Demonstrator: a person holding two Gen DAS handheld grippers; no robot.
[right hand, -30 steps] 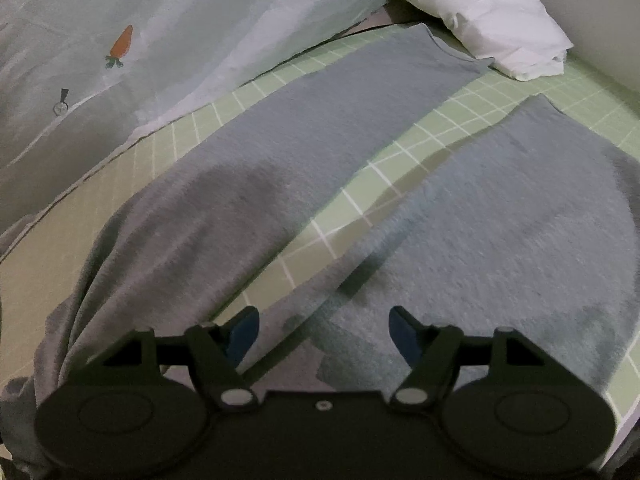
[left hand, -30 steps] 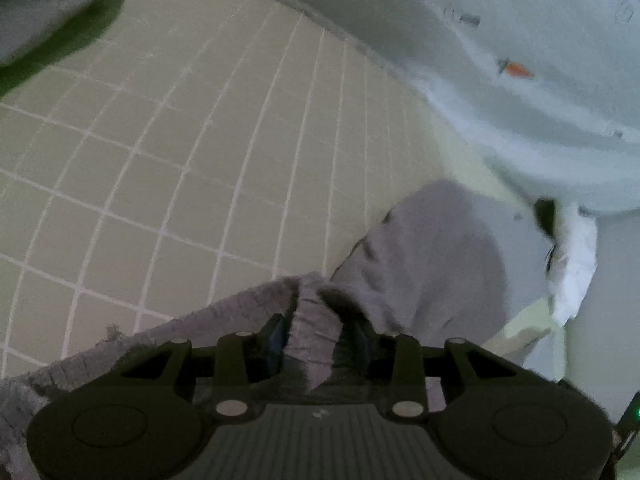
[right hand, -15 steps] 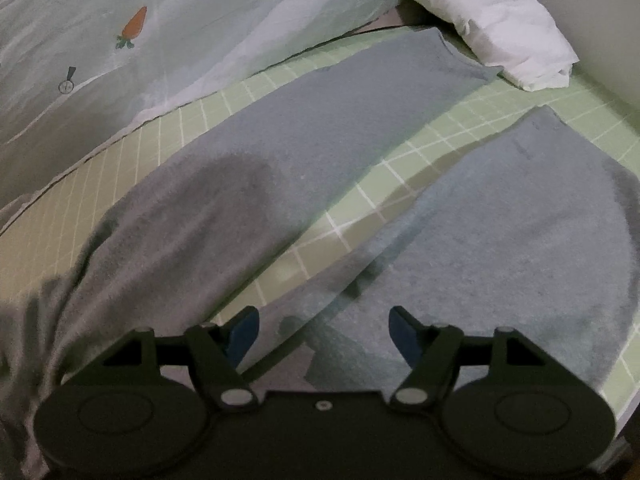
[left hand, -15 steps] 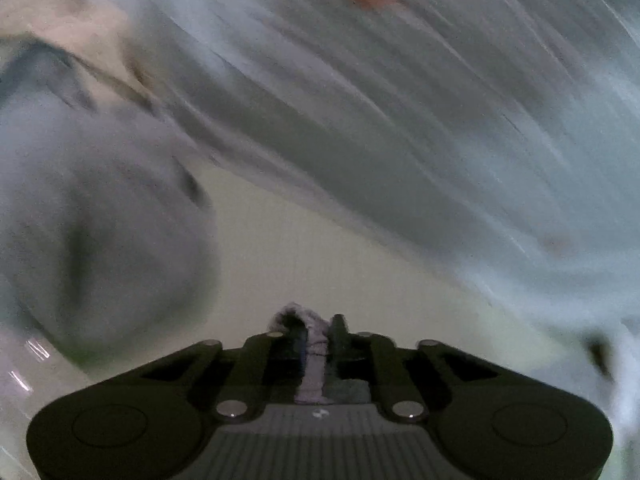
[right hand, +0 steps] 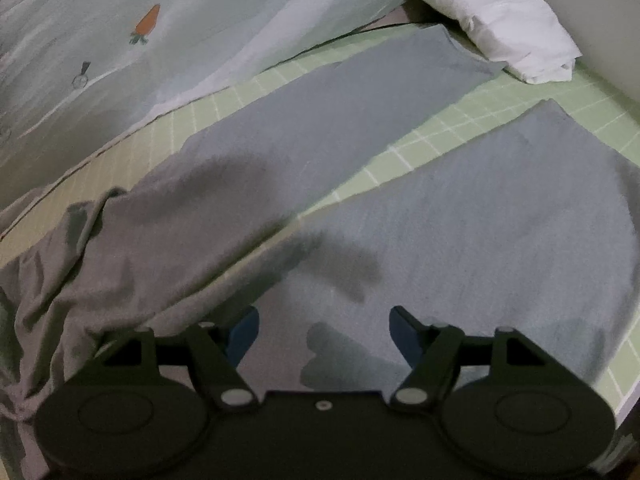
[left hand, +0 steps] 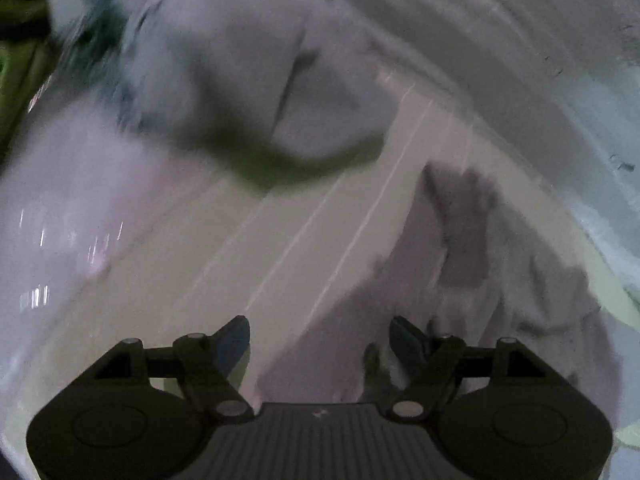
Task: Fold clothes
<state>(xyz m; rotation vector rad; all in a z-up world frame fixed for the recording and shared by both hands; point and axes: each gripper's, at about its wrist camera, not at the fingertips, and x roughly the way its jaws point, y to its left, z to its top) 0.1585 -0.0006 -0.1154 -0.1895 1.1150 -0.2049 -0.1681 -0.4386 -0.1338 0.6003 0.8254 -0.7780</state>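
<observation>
The left wrist view is badly smeared by motion, so much of it is hard to read: a big pale grey shape at the far left cannot be made out, and the bedding at the far right is only streaks. There the left gripper (left hand: 320,340) has its jaws opening, with nothing pressed between the pads; rumpled grey cloth lies under and to the right of it on the green checked sheet (left hand: 304,240). The right wrist view is clear. The grey trousers (right hand: 460,232) lie flat on the sheet, their two legs running lengthwise from the near left to the far right, a strip of sheet showing between them. The waist end at the near left is bunched and cut off by the frame. The right gripper (right hand: 324,332) hangs over the nearer leg, jaws wide and holding nothing. A white folded cloth (right hand: 500,28) lies just beyond the far leg's end, and a pale quilt (right hand: 140,60) with a carrot print fills the far left.
</observation>
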